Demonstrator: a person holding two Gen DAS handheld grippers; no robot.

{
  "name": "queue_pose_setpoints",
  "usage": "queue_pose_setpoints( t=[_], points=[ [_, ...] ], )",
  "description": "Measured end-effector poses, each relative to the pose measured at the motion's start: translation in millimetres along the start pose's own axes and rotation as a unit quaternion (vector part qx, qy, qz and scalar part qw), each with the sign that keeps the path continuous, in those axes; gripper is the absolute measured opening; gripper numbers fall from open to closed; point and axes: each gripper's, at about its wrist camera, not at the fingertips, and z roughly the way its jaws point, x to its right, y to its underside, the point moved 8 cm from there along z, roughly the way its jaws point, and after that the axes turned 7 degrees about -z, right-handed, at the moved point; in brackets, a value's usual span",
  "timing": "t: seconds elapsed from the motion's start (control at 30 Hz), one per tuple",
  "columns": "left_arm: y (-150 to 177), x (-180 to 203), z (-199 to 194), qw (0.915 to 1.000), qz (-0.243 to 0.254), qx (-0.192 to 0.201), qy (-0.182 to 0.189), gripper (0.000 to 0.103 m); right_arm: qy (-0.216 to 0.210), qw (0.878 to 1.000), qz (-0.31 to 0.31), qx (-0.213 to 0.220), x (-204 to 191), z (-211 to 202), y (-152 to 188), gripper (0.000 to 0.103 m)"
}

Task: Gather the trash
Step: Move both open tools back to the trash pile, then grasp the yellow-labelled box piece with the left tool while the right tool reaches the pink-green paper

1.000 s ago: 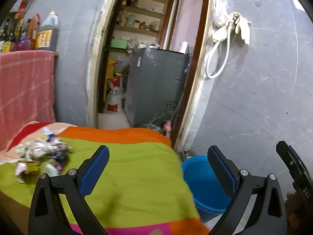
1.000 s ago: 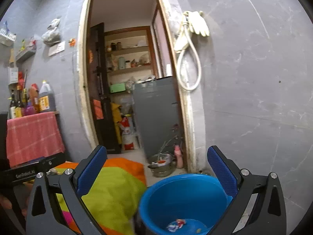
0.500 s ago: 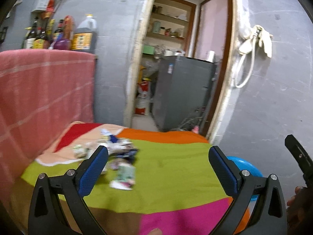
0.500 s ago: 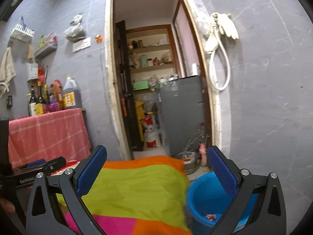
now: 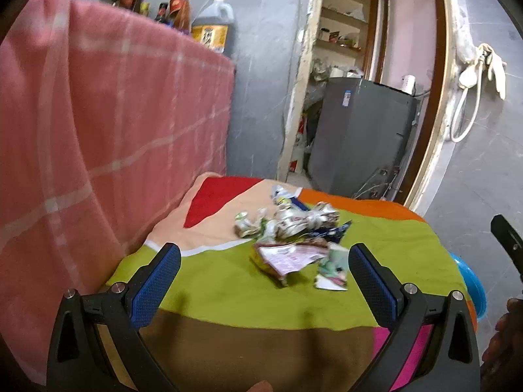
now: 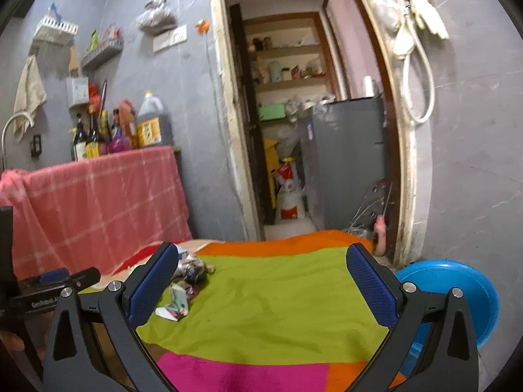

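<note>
A pile of crumpled wrappers (image 5: 291,228) lies on the table's colourful cloth (image 5: 228,287); it also shows at the left in the right wrist view (image 6: 188,274). My left gripper (image 5: 261,277) is open and empty, just short of the pile. My right gripper (image 6: 261,281) is open and empty above the cloth (image 6: 268,297), to the right of the pile. A blue bucket (image 6: 457,290) stands on the floor right of the table; its edge shows in the left wrist view (image 5: 470,281).
A pink checked towel (image 5: 98,137) hangs over a counter left of the table, with bottles (image 6: 130,127) on top. A doorway behind the table shows a grey fridge (image 6: 346,160) and shelves. A grey wall (image 6: 474,163) is at the right.
Both grippers have swung left: the trash pile has moved to the middle of the left view, and the bucket has slid to the right edge of both views.
</note>
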Motion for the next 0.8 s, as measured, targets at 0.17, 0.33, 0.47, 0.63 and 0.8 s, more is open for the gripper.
queue_pose_setpoints(
  t=[0.17,0.33,0.47,0.63,0.8],
  points=[
    [6,-7,14,0.9995,-0.001,-0.033,0.002,0.101,-0.018,0.999,-0.016,-0.031,-16,22,11,0.103],
    [11,-12,26,0.9978,-0.024,-0.061,0.008,0.101,-0.037,0.996,-0.037,-0.07,-31,44,25,0.103],
    [7,-18,28,0.9966,-0.049,-0.064,0.017,0.1,-0.052,0.992,-0.055,-0.096,-42,56,37,0.099],
    [1,-19,35,0.993,-0.074,-0.084,0.036,0.088,-0.076,0.984,-0.073,-0.144,-59,78,49,0.084],
    [5,-18,49,0.9865,-0.089,-0.128,0.05,0.06,-0.1,0.974,-0.077,-0.189,-73,98,60,0.068]
  ],
)
